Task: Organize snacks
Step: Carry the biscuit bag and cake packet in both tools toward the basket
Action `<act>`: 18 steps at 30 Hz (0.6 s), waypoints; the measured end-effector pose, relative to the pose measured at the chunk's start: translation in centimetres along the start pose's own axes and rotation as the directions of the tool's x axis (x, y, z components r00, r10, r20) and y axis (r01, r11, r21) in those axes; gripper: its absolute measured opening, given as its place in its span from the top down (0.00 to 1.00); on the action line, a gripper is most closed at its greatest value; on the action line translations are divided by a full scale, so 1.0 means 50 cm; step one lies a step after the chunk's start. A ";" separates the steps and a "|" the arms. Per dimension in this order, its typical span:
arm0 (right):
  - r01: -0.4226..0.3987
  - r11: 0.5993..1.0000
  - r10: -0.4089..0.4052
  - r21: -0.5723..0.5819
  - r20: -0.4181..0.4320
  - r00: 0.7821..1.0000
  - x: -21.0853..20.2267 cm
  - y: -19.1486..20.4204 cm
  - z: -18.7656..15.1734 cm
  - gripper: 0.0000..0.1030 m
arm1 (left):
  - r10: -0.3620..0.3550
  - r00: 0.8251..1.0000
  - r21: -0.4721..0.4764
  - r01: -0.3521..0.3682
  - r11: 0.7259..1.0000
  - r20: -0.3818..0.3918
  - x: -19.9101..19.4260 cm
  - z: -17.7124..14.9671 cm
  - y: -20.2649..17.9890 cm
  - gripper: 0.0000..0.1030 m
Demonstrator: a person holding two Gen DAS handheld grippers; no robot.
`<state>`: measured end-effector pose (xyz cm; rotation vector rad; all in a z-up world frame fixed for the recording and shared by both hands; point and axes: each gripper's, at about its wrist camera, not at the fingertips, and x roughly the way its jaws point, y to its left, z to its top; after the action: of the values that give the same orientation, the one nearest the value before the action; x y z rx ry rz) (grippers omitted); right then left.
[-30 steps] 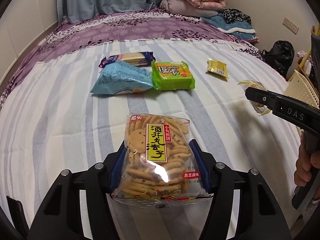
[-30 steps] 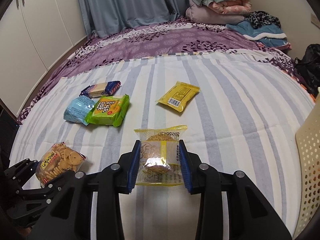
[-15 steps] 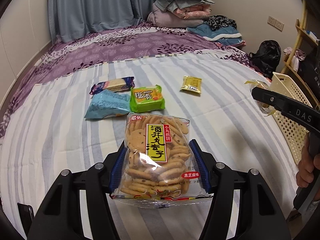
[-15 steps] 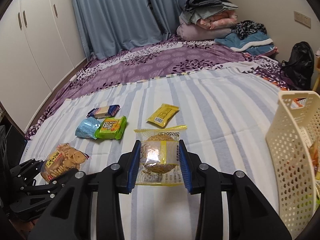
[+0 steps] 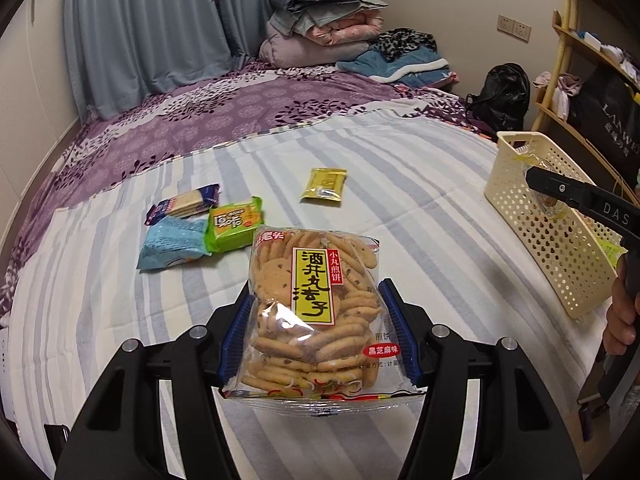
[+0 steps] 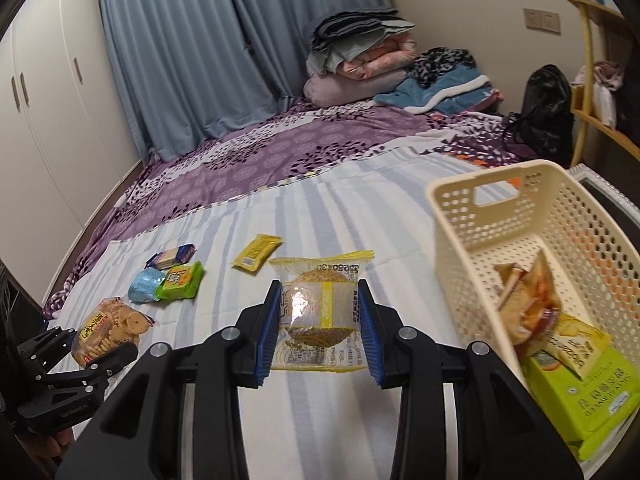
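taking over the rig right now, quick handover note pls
Left tool: shut on the clear bag of small round sesame crackers, held above the striped bed sheet.
Right tool: shut on the yellow-edged clear-wrapped round cake, near the cream perforated plastic basket.
Done: a few packets already lie in the basket.
Left: drop both held snacks in, then the blue cracker pack, pale blue bag, green pack and small yellow packet.
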<state>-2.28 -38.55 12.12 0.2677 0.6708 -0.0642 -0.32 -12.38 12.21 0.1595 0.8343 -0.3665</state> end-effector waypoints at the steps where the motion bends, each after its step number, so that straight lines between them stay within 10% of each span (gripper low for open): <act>1: 0.009 1.000 -0.009 0.013 0.006 1.000 -0.008 -0.016 -0.001 0.64 | -0.002 1.000 0.006 0.002 1.000 0.002 -0.001 0.001 -0.006 0.40; 18: 0.162 0.972 -0.174 0.172 0.061 0.983 -0.092 -0.222 -0.021 0.64 | -0.063 0.998 0.099 0.063 0.993 -0.005 0.002 0.025 -0.121 0.40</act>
<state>-8.12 -49.08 11.71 0.3669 0.6128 -0.2925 -1.67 -18.36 12.99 0.2265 0.8249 -0.4679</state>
